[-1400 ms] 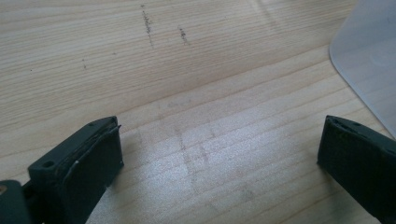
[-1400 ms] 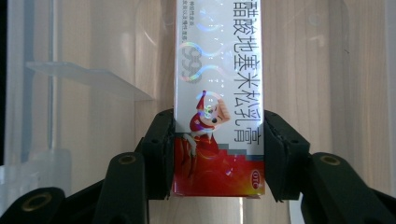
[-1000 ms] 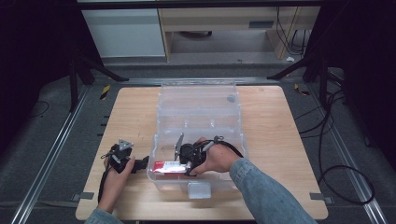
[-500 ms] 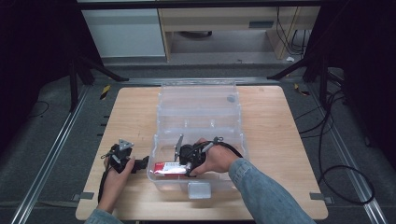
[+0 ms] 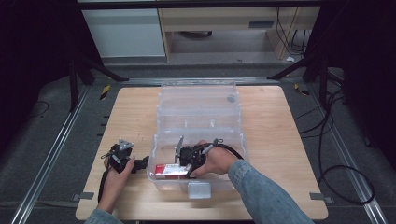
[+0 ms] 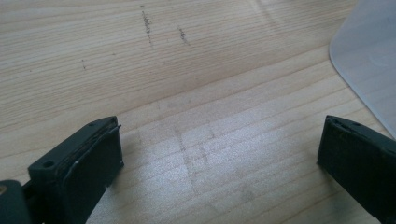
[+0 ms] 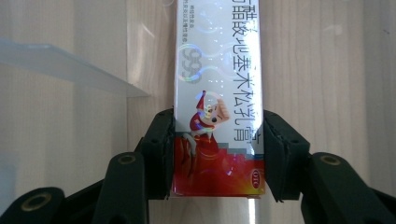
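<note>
Right gripper (image 5: 180, 164) inside near compartment of clear plastic storage box (image 5: 198, 109), fingers (image 7: 159, 154) clenched on sides of red-and-white printed carton (image 7: 218, 98). Carton lying flat on box floor, near-left corner, long axis left-right. Clear box wall (image 7: 65, 65) just beside carton. Left gripper (image 5: 140, 163) resting on light wooden worktop (image 5: 280, 140) just left of box, fingers (image 6: 81, 172) released, spread wide over bare wood. Grey latch (image 5: 199, 190) on near box edge. Grey floor, black cables (image 5: 336, 154) right, white cabinet (image 5: 123, 28) far.
</note>
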Available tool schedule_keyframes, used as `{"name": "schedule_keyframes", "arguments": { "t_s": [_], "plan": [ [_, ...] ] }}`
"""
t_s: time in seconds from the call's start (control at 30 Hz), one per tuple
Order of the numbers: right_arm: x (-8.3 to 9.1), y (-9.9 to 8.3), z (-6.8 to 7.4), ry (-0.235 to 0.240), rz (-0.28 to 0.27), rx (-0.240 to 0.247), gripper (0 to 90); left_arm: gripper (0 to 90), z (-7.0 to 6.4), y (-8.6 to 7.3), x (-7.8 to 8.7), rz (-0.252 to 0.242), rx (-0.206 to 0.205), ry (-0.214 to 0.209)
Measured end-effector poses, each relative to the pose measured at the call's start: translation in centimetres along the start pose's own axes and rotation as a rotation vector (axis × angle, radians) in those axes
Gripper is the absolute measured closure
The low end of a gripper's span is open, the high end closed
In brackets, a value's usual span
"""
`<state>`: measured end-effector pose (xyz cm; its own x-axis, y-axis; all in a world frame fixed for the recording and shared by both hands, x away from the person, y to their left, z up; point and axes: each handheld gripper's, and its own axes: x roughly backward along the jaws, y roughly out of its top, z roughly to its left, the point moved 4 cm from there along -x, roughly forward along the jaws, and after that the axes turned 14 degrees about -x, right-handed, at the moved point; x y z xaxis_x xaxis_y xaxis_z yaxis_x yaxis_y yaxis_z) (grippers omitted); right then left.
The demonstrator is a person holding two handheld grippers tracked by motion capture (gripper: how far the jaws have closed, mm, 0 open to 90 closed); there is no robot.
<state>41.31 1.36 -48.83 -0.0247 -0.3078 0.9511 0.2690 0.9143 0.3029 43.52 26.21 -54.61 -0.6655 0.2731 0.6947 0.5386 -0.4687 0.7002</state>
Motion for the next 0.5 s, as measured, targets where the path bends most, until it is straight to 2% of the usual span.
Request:
{"name": "schedule_keyframes", "arguments": {
  "t_s": [0.5],
  "plan": [
    [-0.61, -0.17, 0.03, 0.008, 0.007, -0.008, 50.9, 0.0, 0.01, 0.01, -0.01, 0.001, -0.002, -0.001]
  ]
}}
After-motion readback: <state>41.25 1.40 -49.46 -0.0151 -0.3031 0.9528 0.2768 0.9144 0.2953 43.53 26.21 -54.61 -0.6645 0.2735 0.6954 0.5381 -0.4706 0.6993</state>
